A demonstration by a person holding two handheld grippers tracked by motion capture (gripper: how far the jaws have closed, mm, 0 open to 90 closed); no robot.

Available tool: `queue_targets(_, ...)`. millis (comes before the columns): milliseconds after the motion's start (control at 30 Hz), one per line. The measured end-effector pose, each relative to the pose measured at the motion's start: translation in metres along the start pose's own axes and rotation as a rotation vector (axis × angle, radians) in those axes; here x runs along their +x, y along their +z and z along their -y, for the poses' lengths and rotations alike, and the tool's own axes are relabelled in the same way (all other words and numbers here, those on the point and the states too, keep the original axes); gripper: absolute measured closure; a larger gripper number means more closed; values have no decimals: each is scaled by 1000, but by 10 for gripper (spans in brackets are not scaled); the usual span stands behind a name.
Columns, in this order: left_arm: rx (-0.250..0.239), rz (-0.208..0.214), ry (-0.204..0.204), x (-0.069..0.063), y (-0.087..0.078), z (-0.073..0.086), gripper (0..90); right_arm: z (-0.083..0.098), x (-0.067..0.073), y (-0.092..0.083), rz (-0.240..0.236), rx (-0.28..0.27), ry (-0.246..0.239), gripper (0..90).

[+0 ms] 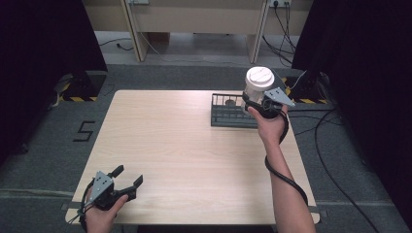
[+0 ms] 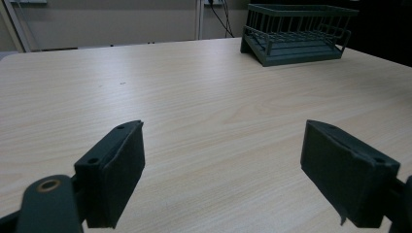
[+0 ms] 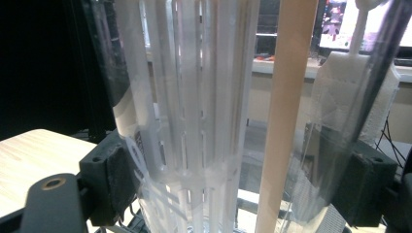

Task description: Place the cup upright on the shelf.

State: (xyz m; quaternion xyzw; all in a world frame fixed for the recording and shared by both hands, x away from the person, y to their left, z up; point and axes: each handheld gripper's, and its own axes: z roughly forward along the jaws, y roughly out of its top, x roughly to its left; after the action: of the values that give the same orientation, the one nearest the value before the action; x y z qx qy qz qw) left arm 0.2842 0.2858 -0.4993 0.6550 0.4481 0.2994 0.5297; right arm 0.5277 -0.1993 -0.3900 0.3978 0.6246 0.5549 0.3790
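Left gripper (image 1: 127, 177) low at the near left corner, fingers (image 2: 114, 179) spread wide and holding nothing; right gripper (image 1: 255, 103) raised at the far right on an outstretched forearm, fingers (image 3: 109, 179) clamped from both sides.

Grippers: black, two-jawed, left gripper (image 1: 127, 180), right gripper (image 1: 253, 103).
Top plates: grey, three-cornered.
Cable: black, trailing behind.
Forearms: sleeveless.

Clear tumbler (image 1: 256, 87) with white lid, dark green rack (image 1: 228, 114), pale woodgrain table (image 1: 184, 155)
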Motion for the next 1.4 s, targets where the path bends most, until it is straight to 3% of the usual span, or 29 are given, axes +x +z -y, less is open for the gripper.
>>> queue_targets(1400,0,2,4,0,0,0,157,-6,2,43,11,55,-4,182)
